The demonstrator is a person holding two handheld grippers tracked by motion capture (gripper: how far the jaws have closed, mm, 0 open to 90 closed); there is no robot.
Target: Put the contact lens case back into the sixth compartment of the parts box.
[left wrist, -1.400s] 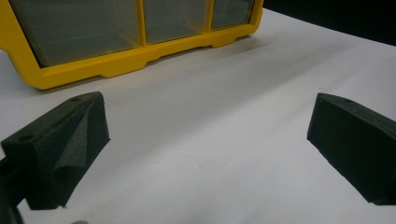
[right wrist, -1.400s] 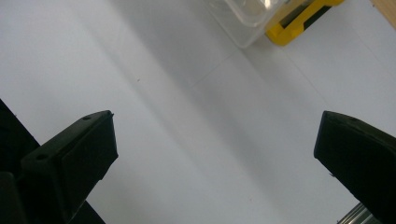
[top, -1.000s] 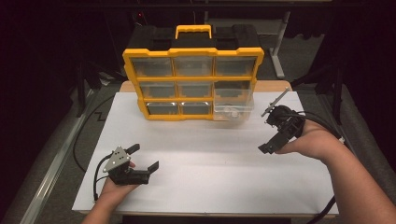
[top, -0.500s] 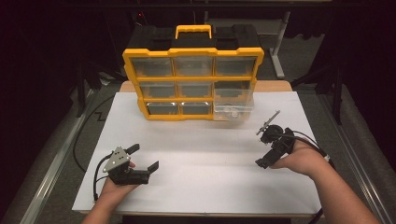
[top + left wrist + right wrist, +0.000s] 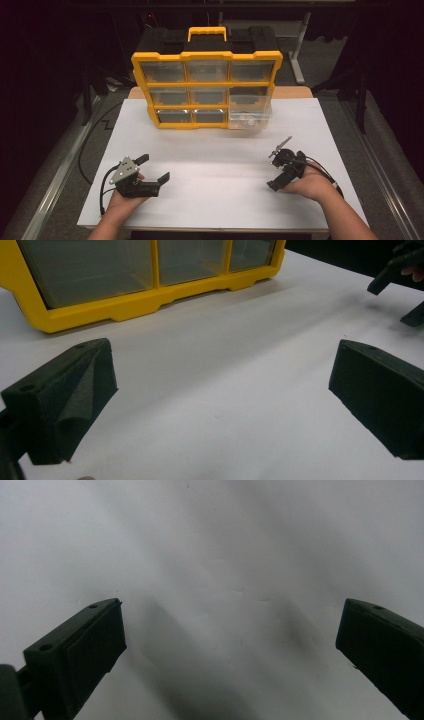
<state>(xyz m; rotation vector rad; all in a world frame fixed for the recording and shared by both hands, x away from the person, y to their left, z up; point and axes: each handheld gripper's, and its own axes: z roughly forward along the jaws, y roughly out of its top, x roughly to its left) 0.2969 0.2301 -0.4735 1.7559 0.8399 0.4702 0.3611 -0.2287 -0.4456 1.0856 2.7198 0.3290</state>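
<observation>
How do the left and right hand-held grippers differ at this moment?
The left hand-held gripper lies low, its jaws pointing across the white tabletop toward the right; the right hand-held gripper is tipped, its camera facing down at bare tabletop. The left one carries a grey three-cornered plate on top; no such plate shows on the right one. The left gripper view takes in the yellow organizer; the right gripper view does not. Both are open and empty.

A white table top (image 5: 220, 185) carries a yellow organizer box (image 5: 206, 90) with 9 clear drawers, standing upright at its far edge. 1 drawer (image 5: 250, 112) at the box's lower right is pulled out over the white surface.
</observation>
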